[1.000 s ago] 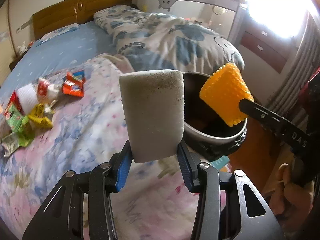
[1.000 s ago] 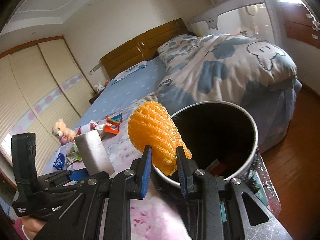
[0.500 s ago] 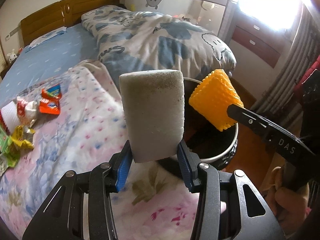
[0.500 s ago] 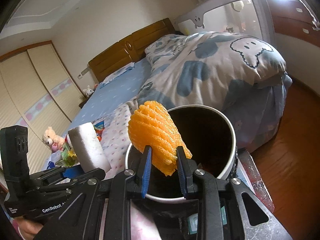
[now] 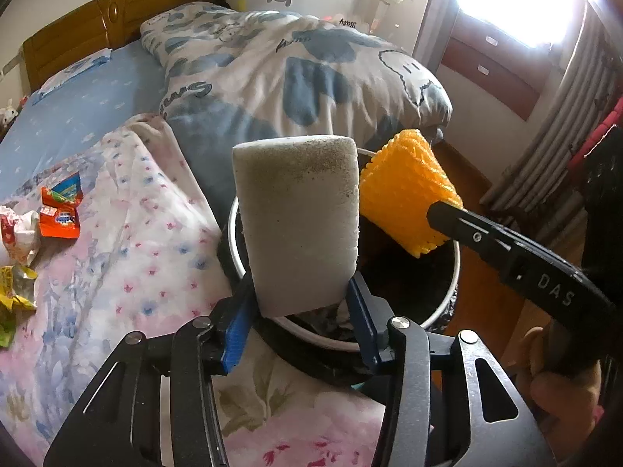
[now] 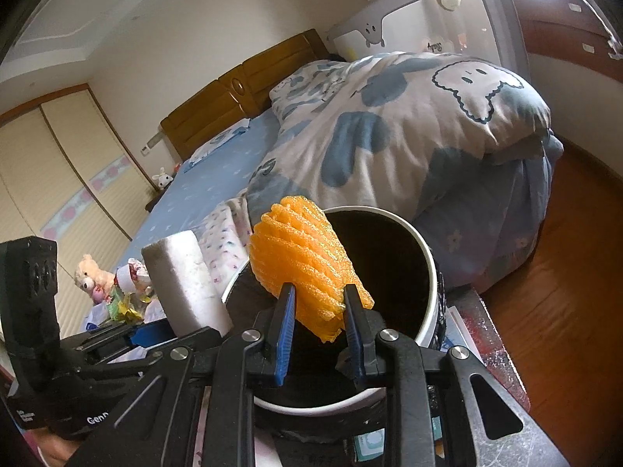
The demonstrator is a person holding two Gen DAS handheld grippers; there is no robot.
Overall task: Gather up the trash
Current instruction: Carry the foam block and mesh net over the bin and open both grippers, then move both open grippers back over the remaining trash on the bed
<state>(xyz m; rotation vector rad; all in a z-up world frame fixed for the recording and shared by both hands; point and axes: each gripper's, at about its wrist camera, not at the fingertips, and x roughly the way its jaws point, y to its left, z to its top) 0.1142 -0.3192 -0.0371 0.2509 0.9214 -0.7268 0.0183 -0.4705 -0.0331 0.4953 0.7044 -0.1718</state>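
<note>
My left gripper (image 5: 300, 299) has a grey foam sponge block (image 5: 296, 214) upright between its blue pads, and its jaws are opening. The block stands over the near rim of a round white-rimmed trash bin (image 5: 455, 272) with a dark liner. My right gripper (image 6: 319, 295) is shut on an orange foam fruit net (image 6: 300, 249), held above the bin's (image 6: 428, 272) dark opening. In the left wrist view the net (image 5: 405, 190) is just right of the block. In the right wrist view the block (image 6: 183, 272) shows at the left.
Snack wrappers (image 5: 58, 210) and crumpled paper (image 5: 15, 233) lie on the floral blanket (image 5: 136, 253) at left. A bunched blue-and-white duvet (image 5: 311, 70) fills the bed behind the bin. Wooden floor (image 6: 564, 272) runs to the right. A teddy bear (image 6: 89, 276) sits far left.
Both grippers have moved with their loads toward the bin, which now sits larger and lower under them. The wrappers have slid off to the left edge.
</note>
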